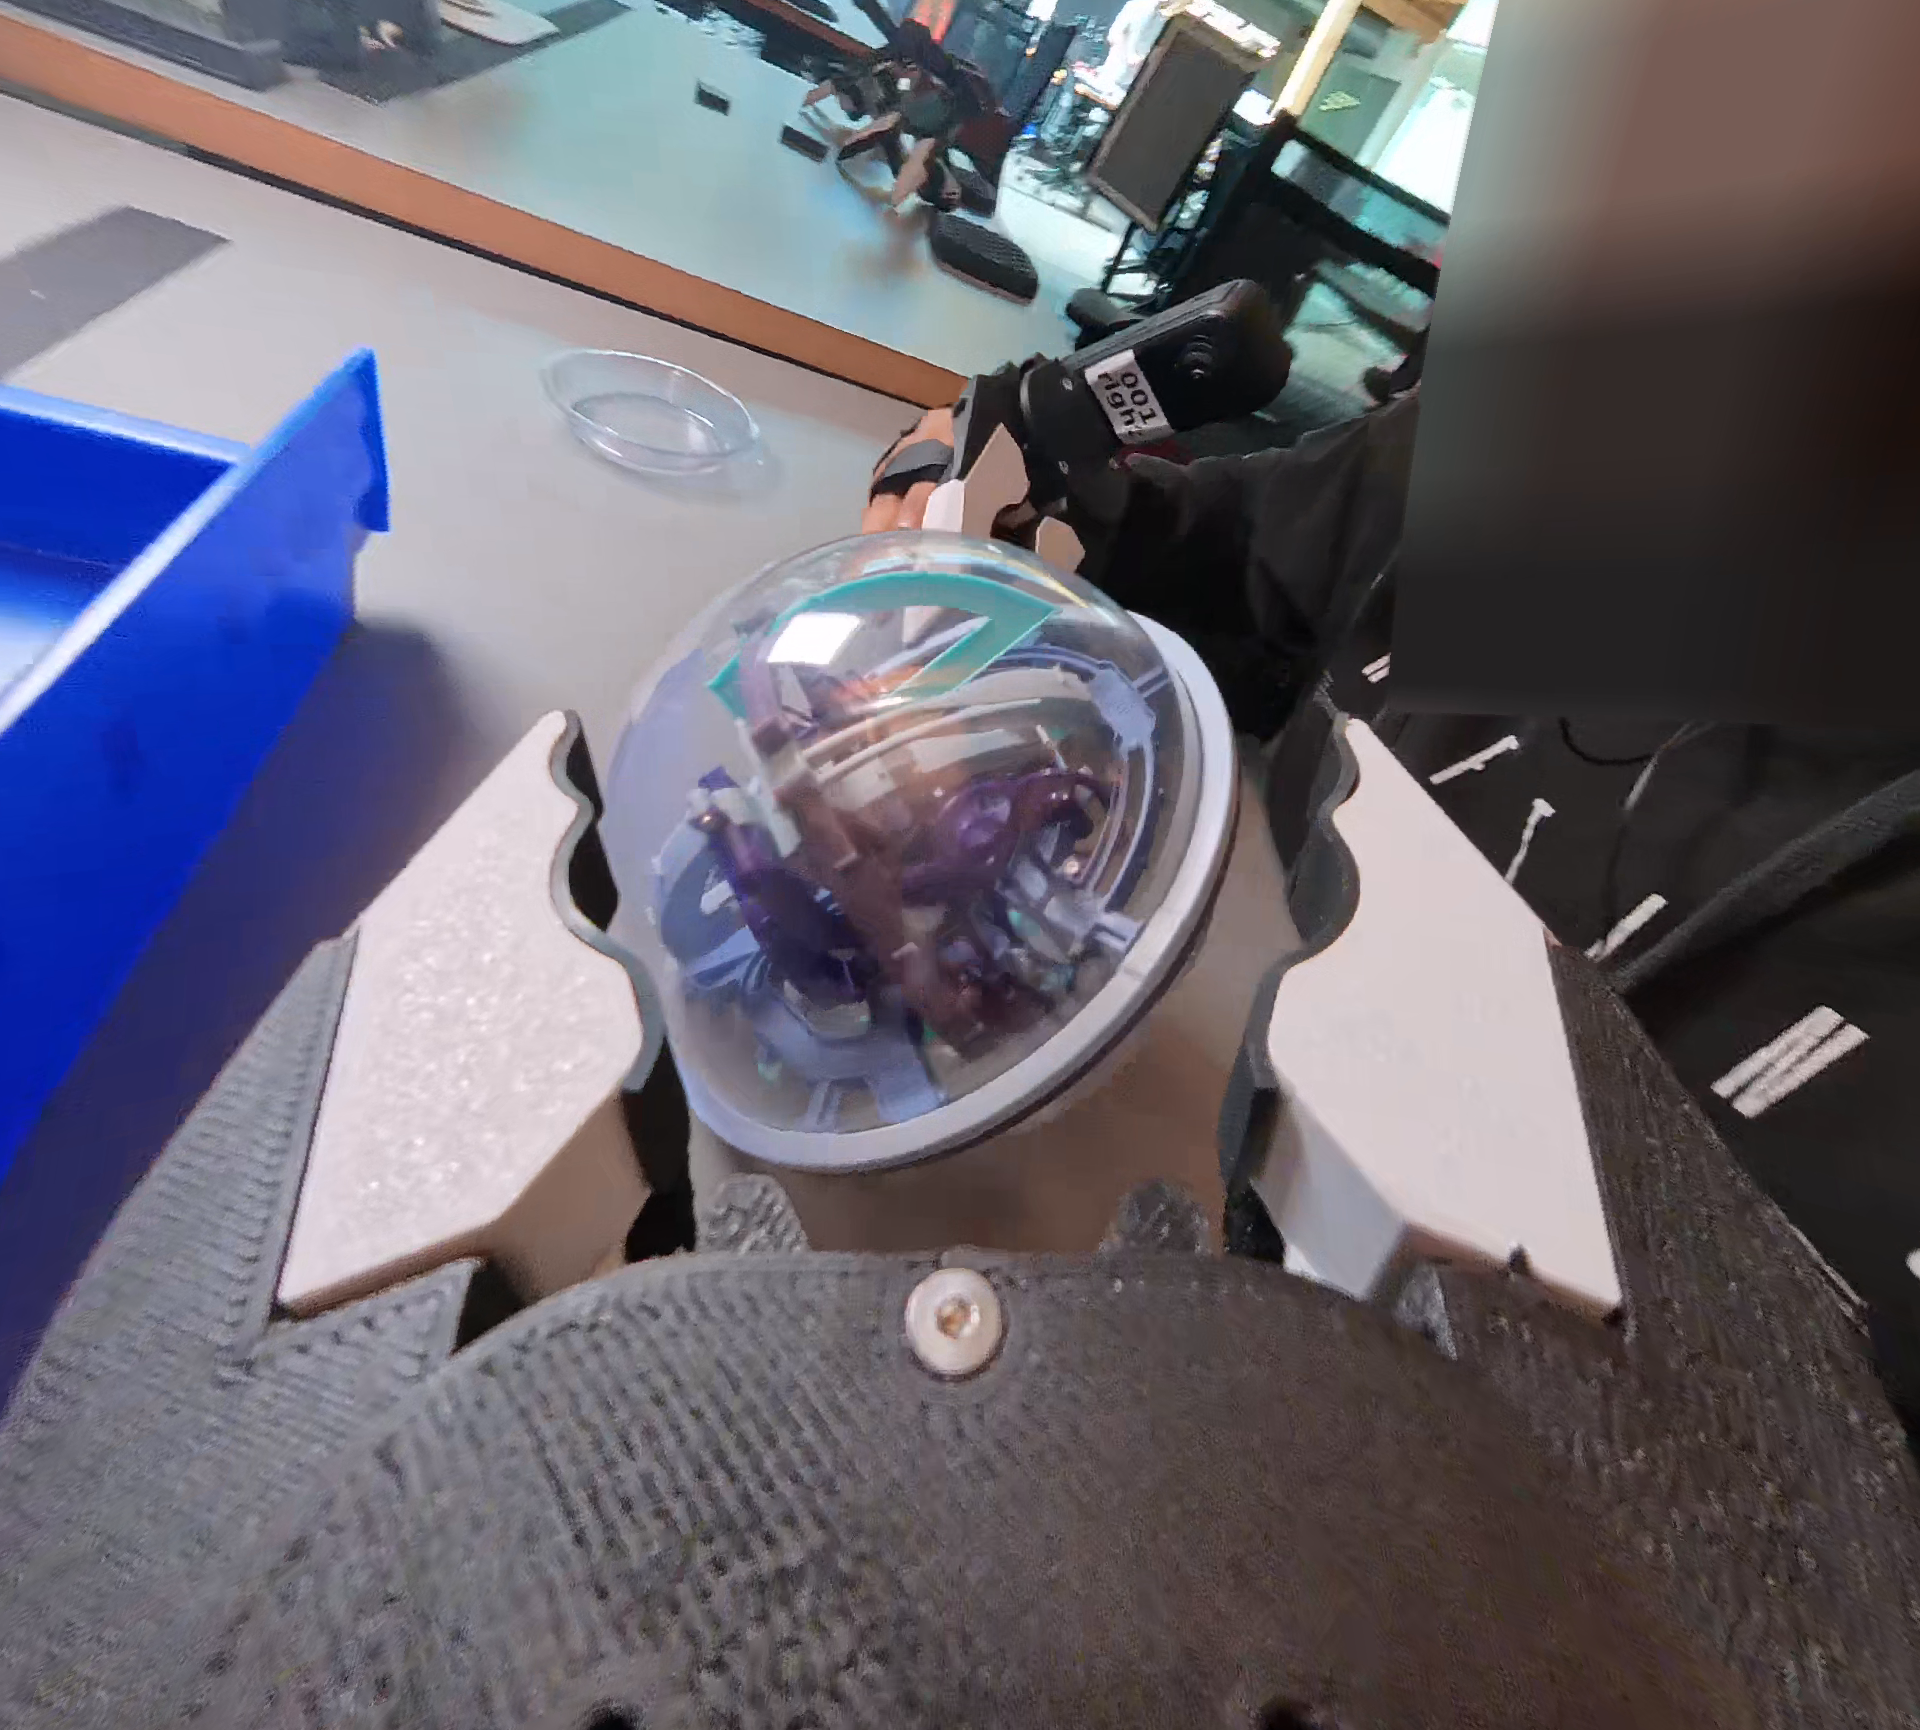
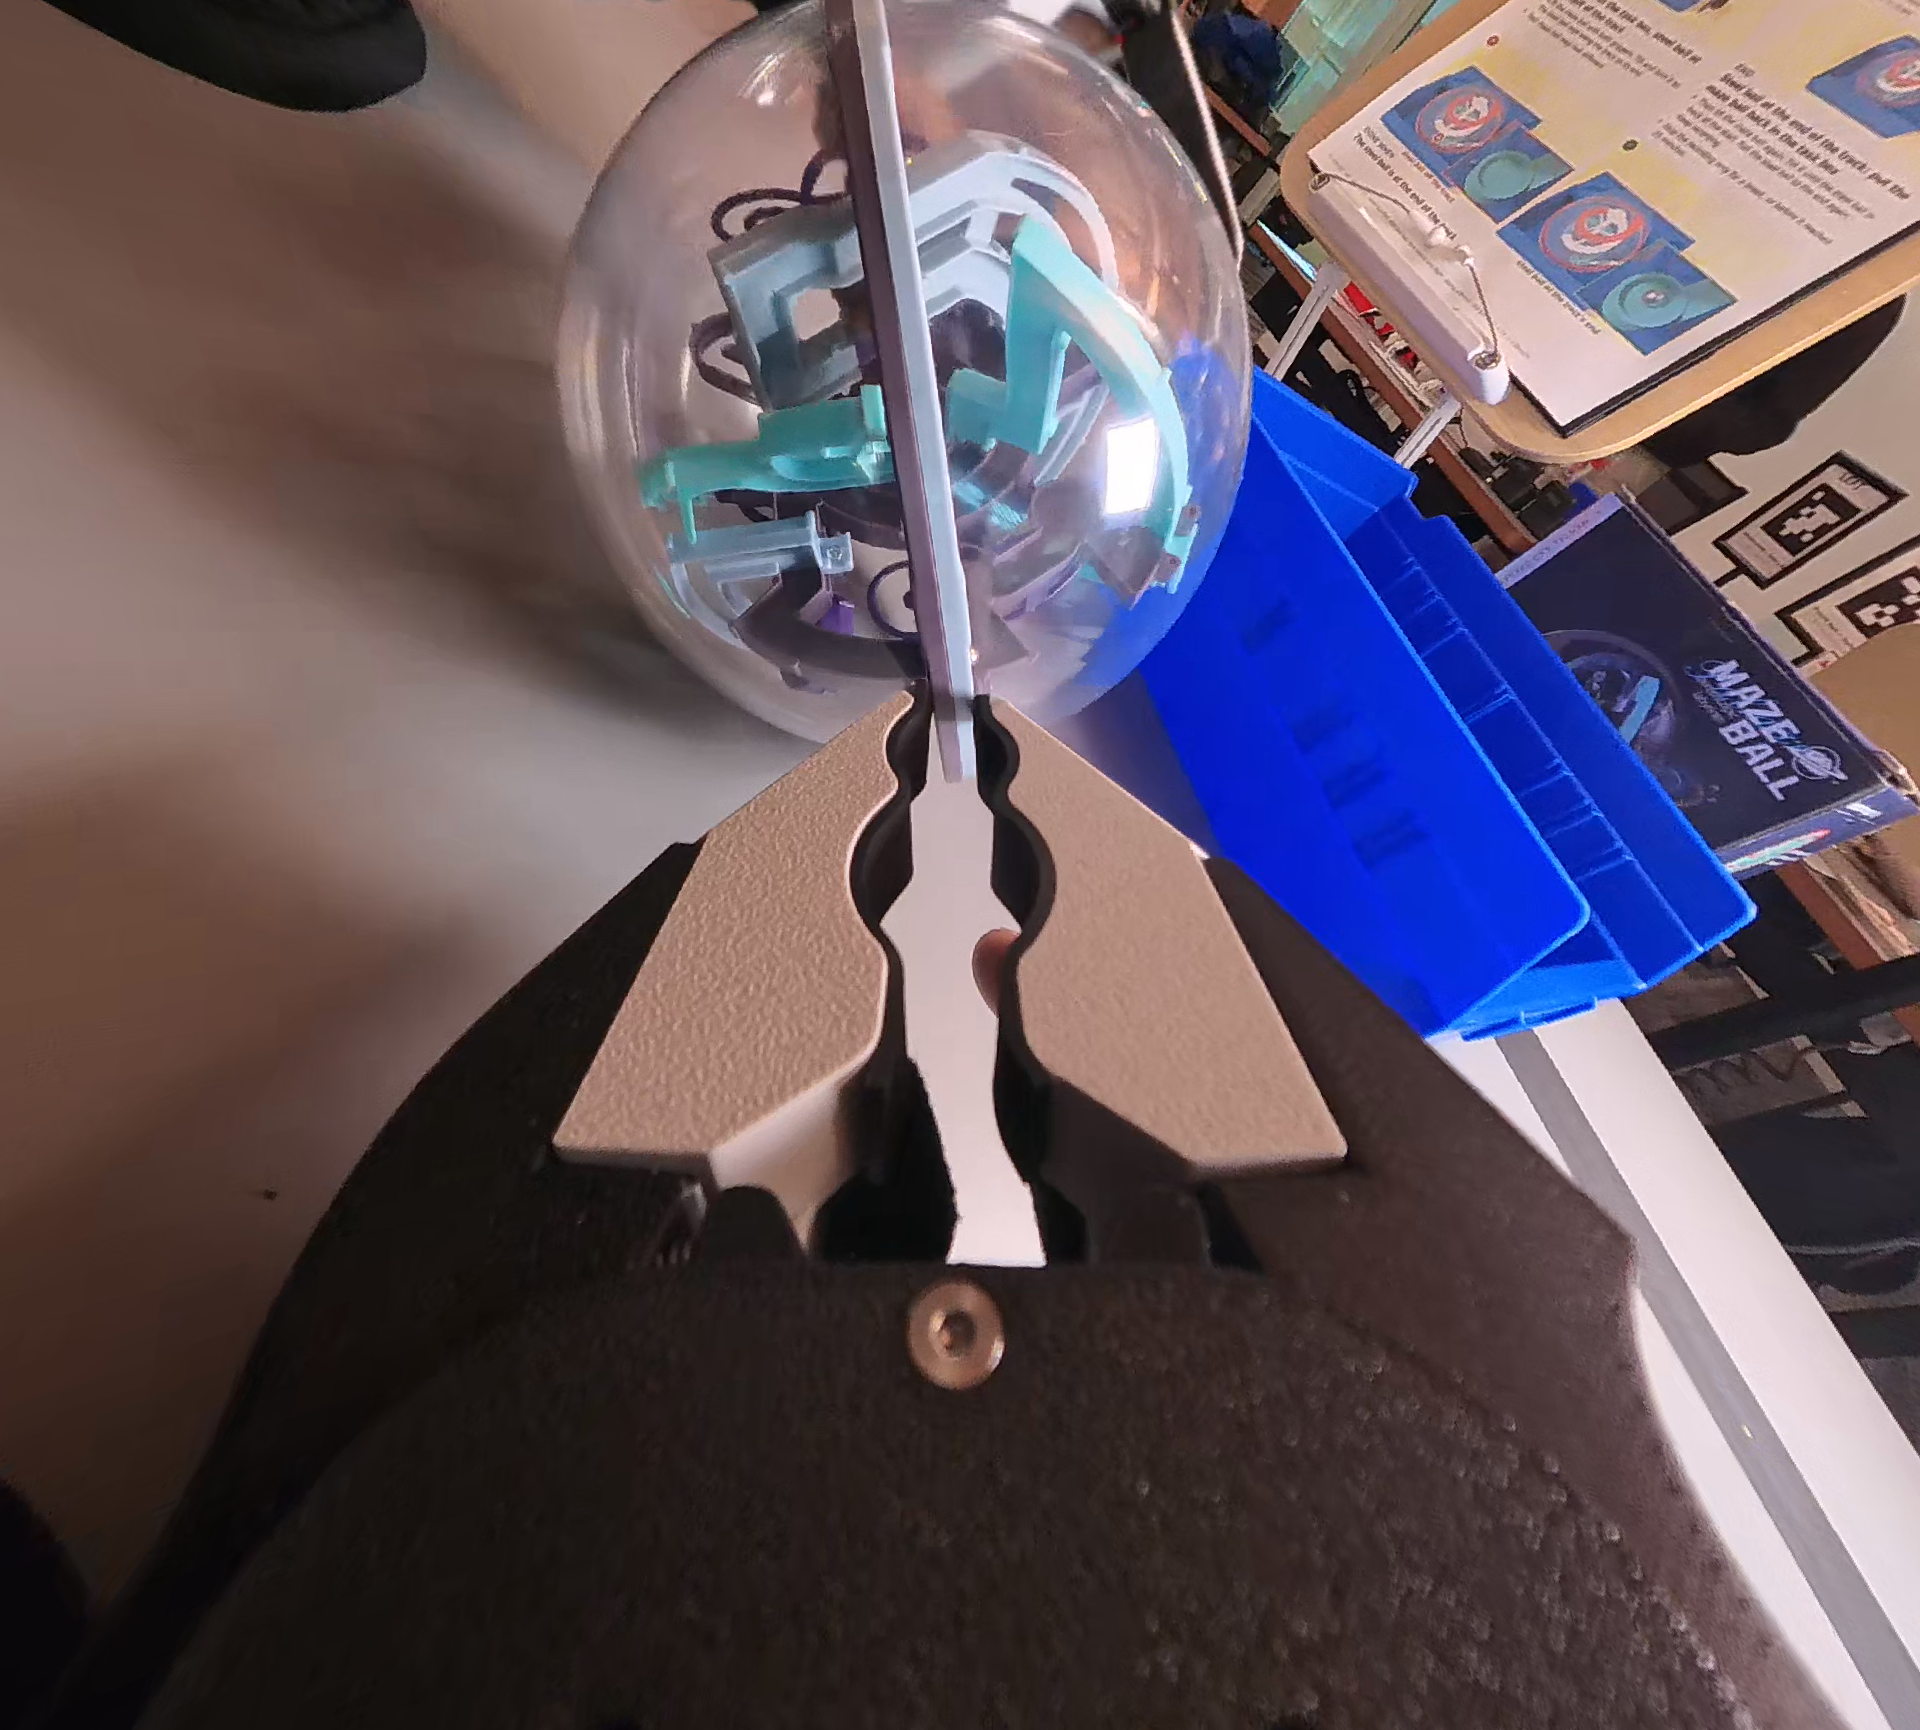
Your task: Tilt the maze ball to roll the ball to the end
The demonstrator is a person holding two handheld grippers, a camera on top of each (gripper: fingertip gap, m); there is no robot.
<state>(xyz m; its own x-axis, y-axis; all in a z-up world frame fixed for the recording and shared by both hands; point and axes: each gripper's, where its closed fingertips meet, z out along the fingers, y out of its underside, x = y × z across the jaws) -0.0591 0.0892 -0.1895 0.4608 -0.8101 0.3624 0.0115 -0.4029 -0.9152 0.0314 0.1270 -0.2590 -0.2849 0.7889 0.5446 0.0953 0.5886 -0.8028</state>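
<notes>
1. the maze ball (image 2: 902,350), a clear sphere with teal, grey and purple tracks inside and a flat grey ring round its middle, is held up above the desk (image 1: 499,392), tilted, with both tongs on it.
2. the right gripper (image 2: 954,724) has its two fingers closed tight on the edge of the grey ring, which runs edge-on away from the camera.
3. the left gripper (image 1: 951,833) has its fingers spread wide, the sphere sitting between them; the left finger (image 1: 488,942) touches the dome, while contact on the other side cannot be told.
4. in the left wrist view the right gripper (image 1: 997,496) shows beyond the ball, at its far rim.
5. a blue bin (image 1: 177,693) stands just beside the ball, toward the desk's left edge.
6. a clear shallow dish (image 1: 649,423) lies near the desk's far edge.
7. a clipboard with an instruction sheet (image 2: 1621,153) and a dark blue product box (image 2: 1704,704) stand beyond the bin.
</notes>
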